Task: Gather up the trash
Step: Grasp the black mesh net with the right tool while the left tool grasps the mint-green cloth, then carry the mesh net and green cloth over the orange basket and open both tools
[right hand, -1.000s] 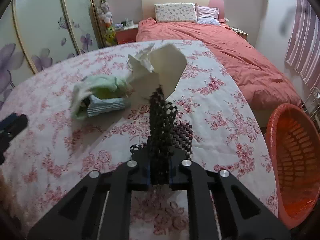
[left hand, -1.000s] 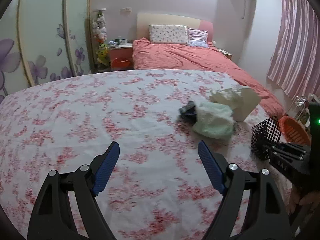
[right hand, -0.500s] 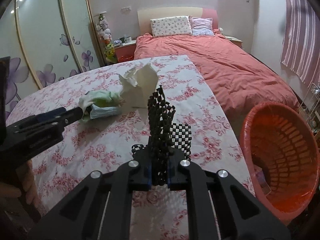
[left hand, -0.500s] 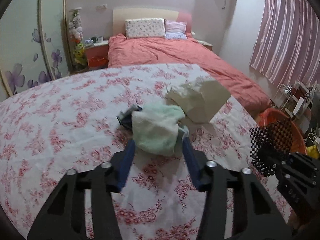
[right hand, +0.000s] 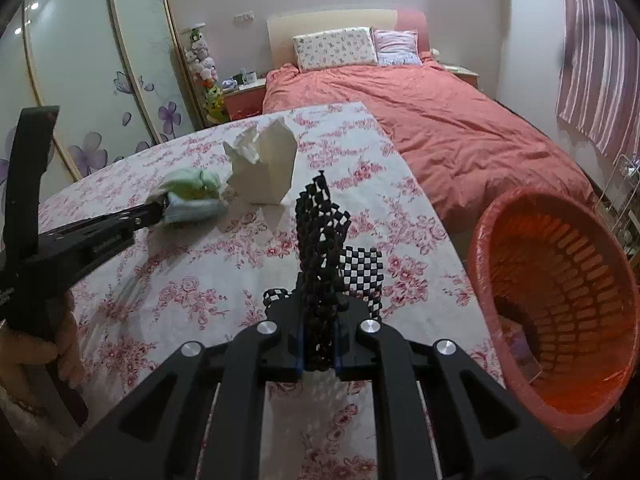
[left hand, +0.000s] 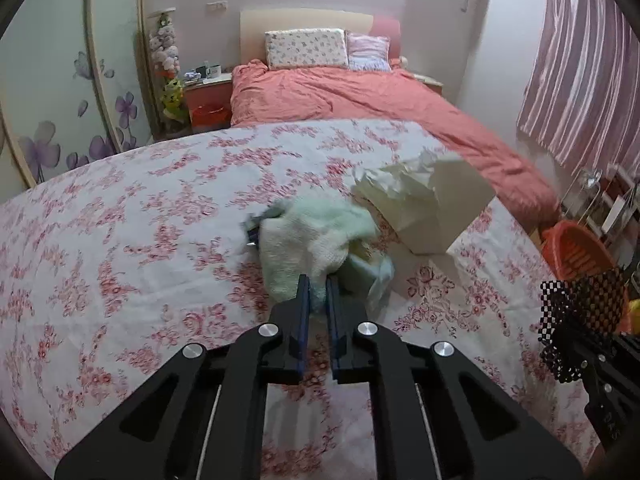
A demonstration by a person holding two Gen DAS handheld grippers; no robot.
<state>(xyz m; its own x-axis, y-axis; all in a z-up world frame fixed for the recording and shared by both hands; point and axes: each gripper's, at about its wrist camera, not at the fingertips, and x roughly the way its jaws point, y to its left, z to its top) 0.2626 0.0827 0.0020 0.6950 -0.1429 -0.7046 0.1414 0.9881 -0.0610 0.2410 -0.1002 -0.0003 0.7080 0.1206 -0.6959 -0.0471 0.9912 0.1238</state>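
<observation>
A crumpled pale green cloth (left hand: pixel 312 240) lies on the flowered tablecloth (left hand: pixel 120 240), and my left gripper (left hand: pixel 317 286) is shut on its near edge. The right wrist view shows that same green cloth (right hand: pixel 192 188) pinched at the left gripper's tip (right hand: pixel 158 210). My right gripper (right hand: pixel 320 344) is shut on a black-and-white chequered piece (right hand: pixel 320 248), which stands up above the table. This chequered piece (left hand: pixel 580 320) also shows at the right edge of the left wrist view. A crumpled cream paper bag (left hand: pixel 432 204) stands just behind the green cloth.
An orange plastic basket (right hand: pixel 560 292) stands on the floor to the right of the table, by the foot of a pink bed (right hand: pixel 440 120). A hand (right hand: pixel 52 344) holds the left gripper's handle at the left. Wardrobe doors (right hand: pixel 80 80) with flower prints line the left wall.
My left gripper has moved forward to the green cloth and its jaws have shut on it. My right gripper, still holding the chequered piece, has shifted right so the basket shows more fully.
</observation>
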